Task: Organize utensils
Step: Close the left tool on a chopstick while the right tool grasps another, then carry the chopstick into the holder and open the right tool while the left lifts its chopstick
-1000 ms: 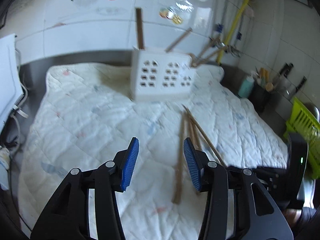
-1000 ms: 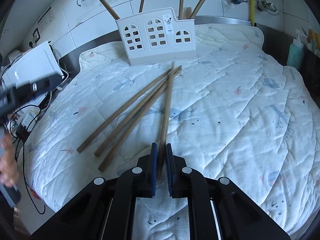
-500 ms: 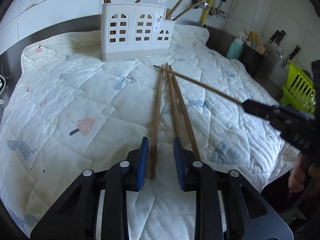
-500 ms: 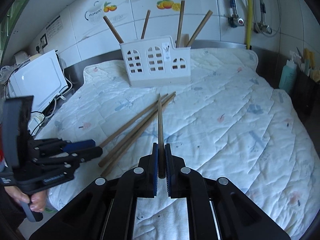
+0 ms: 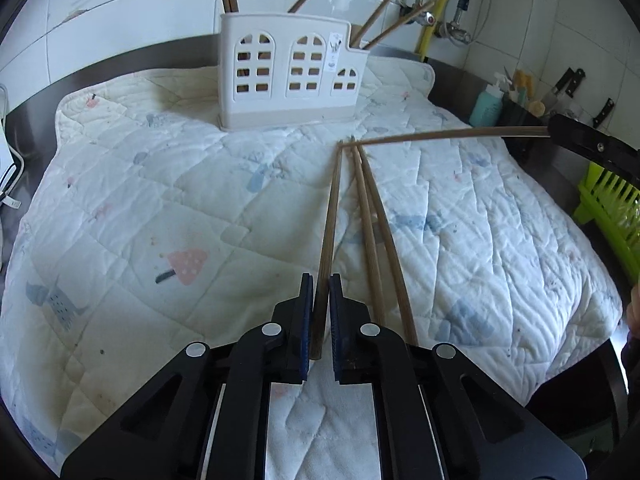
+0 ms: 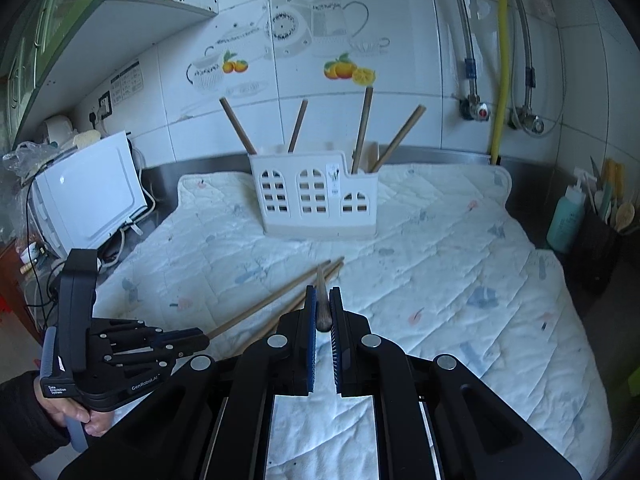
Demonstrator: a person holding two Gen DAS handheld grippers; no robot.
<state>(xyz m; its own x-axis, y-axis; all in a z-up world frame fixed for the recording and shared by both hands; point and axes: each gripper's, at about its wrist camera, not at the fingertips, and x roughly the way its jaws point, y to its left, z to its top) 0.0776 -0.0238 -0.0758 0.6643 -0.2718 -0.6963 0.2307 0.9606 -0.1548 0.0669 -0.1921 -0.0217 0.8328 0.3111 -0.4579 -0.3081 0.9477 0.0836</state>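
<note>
Since earlier, left gripper (image 5: pixel 318 312) has pinched one chopstick (image 5: pixel 330 216) near the holder (image 5: pixel 290 76); lift level, right gripper (image 6: pixel 323 320) holding another.

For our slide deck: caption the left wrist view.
Left hand-held gripper closed on one chopstick; white holder behind.

1. Chopsticks (image 5: pixel 329 216): matt brown wood; holder (image 5: pixel 289 76): smooth white plastic, slightly glossy
2. Quilt (image 5: pixel 160 208): soft stitched cloth, matt
3. Wall tiles (image 6: pixel 400 20): glossy; counter edge (image 6: pixel 440 158): brushed metal
</note>
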